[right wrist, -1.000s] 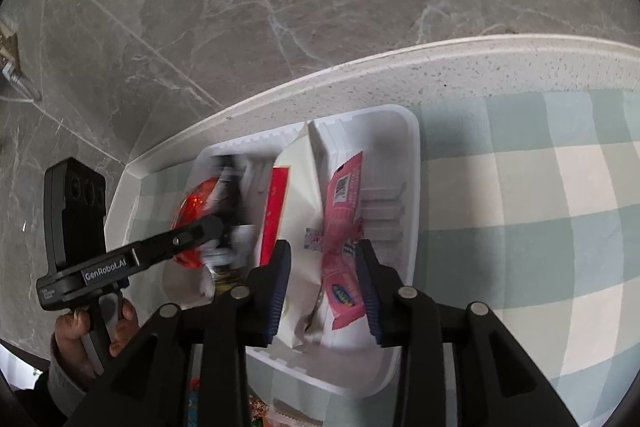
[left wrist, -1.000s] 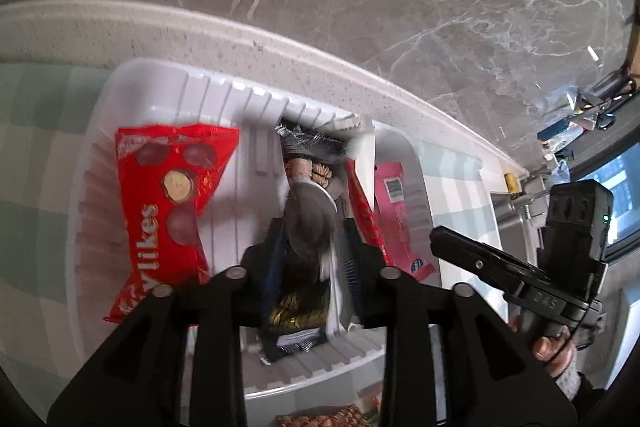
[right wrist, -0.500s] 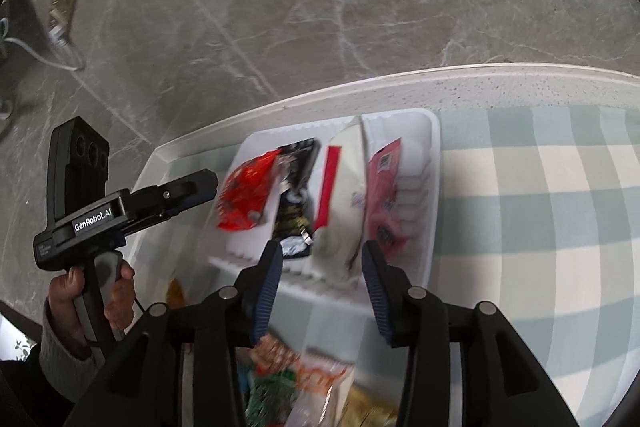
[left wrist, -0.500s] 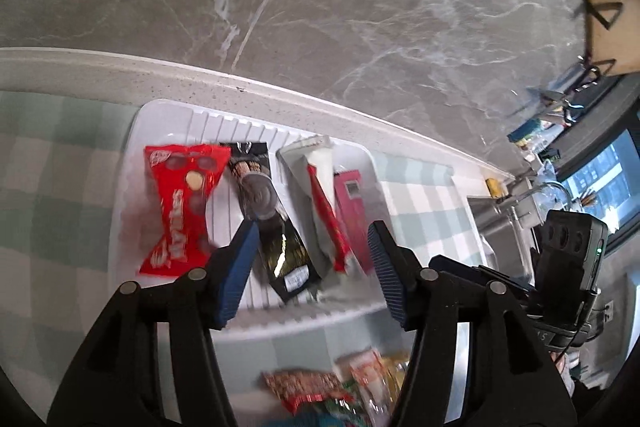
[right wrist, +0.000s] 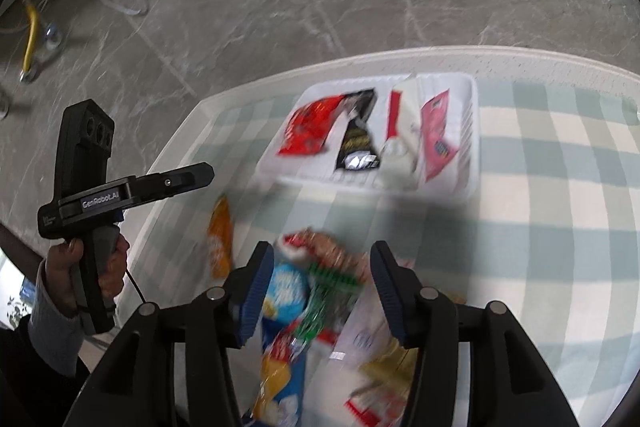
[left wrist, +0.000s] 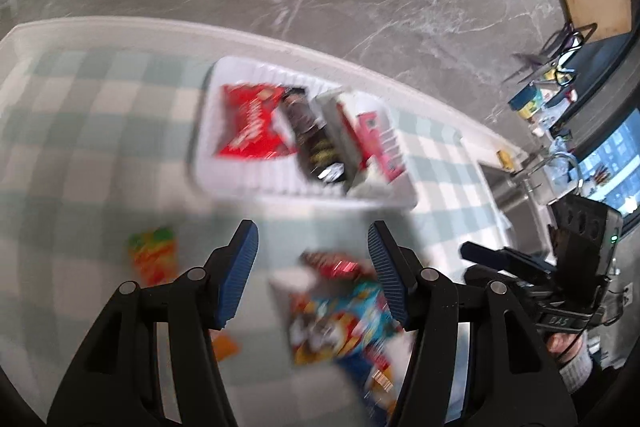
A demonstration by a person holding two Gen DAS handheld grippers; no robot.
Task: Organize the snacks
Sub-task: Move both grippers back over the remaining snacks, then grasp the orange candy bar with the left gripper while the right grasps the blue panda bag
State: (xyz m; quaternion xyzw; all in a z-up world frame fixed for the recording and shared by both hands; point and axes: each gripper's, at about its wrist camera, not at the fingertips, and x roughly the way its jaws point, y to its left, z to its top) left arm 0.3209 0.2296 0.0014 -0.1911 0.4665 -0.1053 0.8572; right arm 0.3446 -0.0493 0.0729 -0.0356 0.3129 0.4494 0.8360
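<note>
Snacks (right wrist: 320,299) heaped loose on near cloth, awaiting sorting; four packets already filed side by side in far white tray (right wrist: 472,131). Left gripper (left wrist: 312,267) parted, empty; right gripper (right wrist: 322,289) just widening, nothing pinched.

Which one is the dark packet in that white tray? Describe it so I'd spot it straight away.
Find the white tray at the far edge of the checked cloth, by the grey marble wall. Four packets lie side by side in it. The dark packet is second from the left, between the red bag and a white packet; it is the only black one, with gold print.
</note>
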